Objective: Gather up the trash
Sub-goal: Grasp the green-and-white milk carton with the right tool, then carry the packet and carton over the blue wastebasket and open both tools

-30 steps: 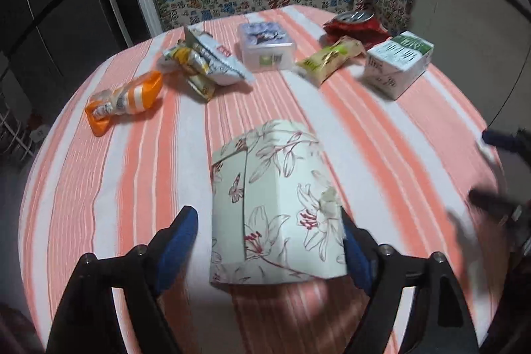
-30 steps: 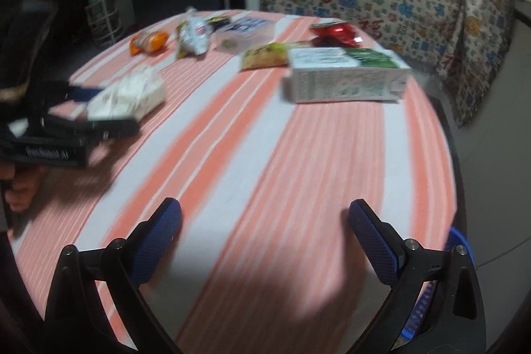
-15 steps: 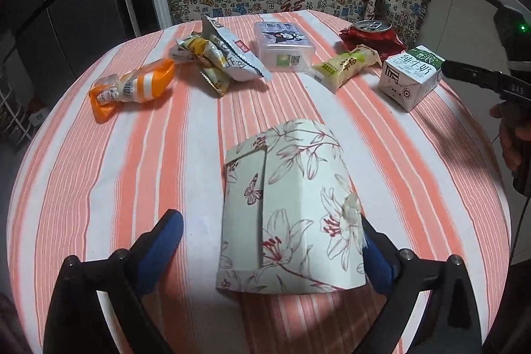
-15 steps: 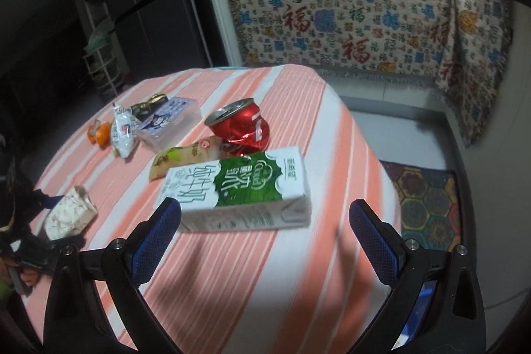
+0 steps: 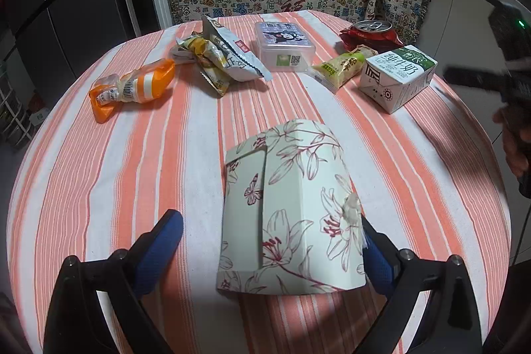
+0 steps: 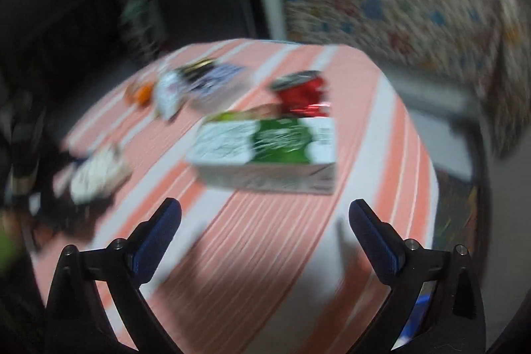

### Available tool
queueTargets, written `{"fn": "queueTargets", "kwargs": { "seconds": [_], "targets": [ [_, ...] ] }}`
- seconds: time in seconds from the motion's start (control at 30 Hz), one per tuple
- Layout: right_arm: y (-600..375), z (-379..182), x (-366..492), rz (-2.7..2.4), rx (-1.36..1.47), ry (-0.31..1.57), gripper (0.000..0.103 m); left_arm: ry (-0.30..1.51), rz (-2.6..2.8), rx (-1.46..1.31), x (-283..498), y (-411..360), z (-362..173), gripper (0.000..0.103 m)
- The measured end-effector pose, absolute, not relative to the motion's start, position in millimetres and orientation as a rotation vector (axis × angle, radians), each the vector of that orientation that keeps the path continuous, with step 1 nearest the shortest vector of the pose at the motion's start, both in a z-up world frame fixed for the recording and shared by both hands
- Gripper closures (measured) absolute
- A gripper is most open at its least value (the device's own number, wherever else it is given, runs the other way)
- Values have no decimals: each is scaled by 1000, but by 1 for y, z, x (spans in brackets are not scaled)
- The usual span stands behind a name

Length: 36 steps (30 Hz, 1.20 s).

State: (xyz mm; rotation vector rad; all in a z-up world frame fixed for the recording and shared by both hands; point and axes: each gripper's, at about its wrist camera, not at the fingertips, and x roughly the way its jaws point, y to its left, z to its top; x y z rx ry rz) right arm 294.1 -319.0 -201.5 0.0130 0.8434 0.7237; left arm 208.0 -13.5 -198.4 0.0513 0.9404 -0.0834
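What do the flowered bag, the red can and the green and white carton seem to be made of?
The flowered bag looks like matte paper: sharp folds, flat printed panels. The red can seems thin shiny metal: silver top with pull tab, crumpled sides. The green and white carton is probably coated cardboard: folded end flaps, slight sheen.

Black left gripper (image 5: 268, 241), blue-padded jaws, silver screws

The view is blurred. The right gripper (image 6: 265, 228) has its jaws wide apart over the striped table (image 6: 381, 128). A green-white carton (image 6: 265, 151) lies ahead, a red can (image 6: 302, 92) behind it.
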Motion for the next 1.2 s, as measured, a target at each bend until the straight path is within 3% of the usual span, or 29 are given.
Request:
{"fn": "queueTargets", "kwargs": {
  "seconds": [0.13,0.2,0.27,0.33,0.43,0.57,0.67,0.73,0.77,0.8,1.2],
  "targets": [
    [-299,-200,307,779,26,825,3,941,-83,51,208,-14,-198,3],
    [-283,-209,299,1025,86,981,17,940,-83,51,208,-14,-198,3],
    [-268,-210,270,1212,7,1047,20,940,-83,51,208,-14,-198,3],
    [-261,-198,238,1201,-196,945,20,940,-82,52,208,-14,-198,3],
    [-260,-190,243,992,-233,859,2,940,-82,51,208,-14,-198,3],
    [-232,-196,254,1002,-193,876,3,940,-81,51,208,-14,-198,3],
    [-197,-199,235,981,-331,822,10,939,-81,51,207,-14,-199,3],
    [-181,-204,235,952,-357,825,21,939,-81,51,207,-14,-199,3],
    [-179,-207,234,948,-357,843,35,939,-81,51,208,-14,-199,3],
    [-177,-211,233,927,-364,865,56,939,-81,51,208,-14,-199,3],
    [-248,-208,188,699,-290,978,54,938,-80,52,208,-15,-199,3]
  ]
}}
